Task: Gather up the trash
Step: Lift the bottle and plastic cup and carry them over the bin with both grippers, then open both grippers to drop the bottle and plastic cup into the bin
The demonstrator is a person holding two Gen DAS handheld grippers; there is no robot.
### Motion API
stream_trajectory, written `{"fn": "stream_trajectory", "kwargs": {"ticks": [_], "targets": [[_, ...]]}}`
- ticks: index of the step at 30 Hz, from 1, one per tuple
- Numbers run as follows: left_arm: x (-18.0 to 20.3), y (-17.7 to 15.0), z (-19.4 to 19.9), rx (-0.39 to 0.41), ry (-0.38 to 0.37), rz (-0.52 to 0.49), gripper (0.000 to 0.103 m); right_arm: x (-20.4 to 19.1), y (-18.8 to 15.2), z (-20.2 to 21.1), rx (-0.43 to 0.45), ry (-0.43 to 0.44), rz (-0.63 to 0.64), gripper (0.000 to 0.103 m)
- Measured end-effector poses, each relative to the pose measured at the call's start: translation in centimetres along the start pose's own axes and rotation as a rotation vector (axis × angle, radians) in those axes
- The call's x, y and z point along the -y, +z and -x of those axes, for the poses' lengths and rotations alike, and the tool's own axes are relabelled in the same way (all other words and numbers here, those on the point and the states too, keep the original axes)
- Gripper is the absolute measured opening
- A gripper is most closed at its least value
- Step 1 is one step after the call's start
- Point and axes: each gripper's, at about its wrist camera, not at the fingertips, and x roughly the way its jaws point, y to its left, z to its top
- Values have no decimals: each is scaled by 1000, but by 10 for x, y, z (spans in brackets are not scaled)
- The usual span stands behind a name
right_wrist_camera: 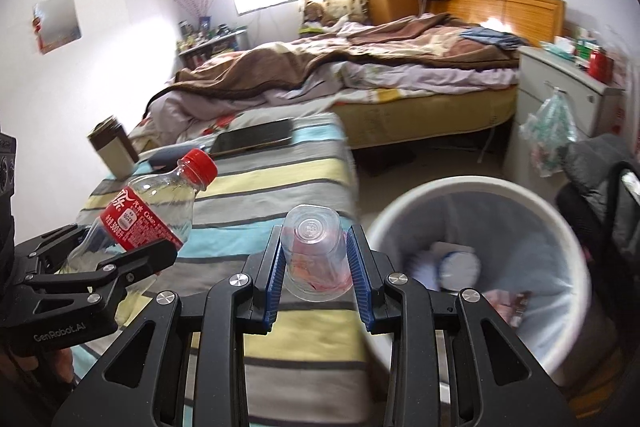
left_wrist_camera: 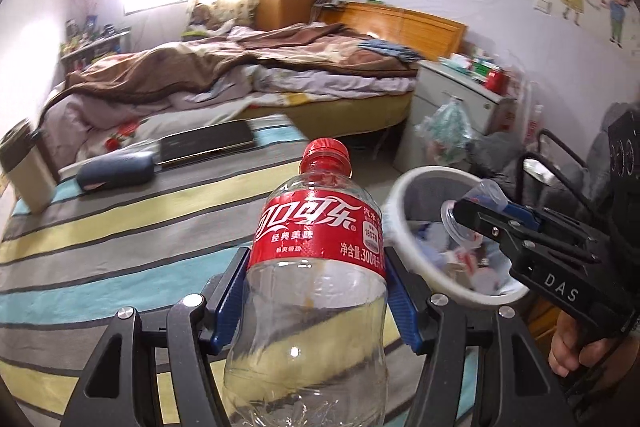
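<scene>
Over striped bed: left hand-held gripper (left_wrist_camera: 316,291) clamps bottle (left_wrist_camera: 316,267); right hand-held gripper (right_wrist_camera: 316,259) clamps cup (right_wrist_camera: 314,247).

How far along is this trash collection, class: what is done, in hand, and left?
Done: the white bin already holds some litter. In hand: the left gripper clamps an empty cola bottle, the right gripper a clear plastic cup. Left: dropping both into the bin.

Empty clear Coke bottle (left_wrist_camera: 316,267), red cap, held upright; crushed clear cup (right_wrist_camera: 314,255) held too; white bin (right_wrist_camera: 480,267) partly full.
</scene>
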Motion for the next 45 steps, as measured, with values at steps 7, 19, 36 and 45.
{"fn": "stream_trajectory", "kwargs": {"ticks": [7,19,36,45], "targets": [[53,11,-13,-2,-71,-57,63,36,-1,21,35,-71,-48,33],[117,17,-55,-47,-149,-111,63,88,-11,24,12,-163,-113,33],[140,14,-99,-99,-166,-97,64,127,-21,4,-77,-203,-145,33],[141,14,-96,-84,-177,-93,64,130,-23,0,-106,-208,-147,56]]}}
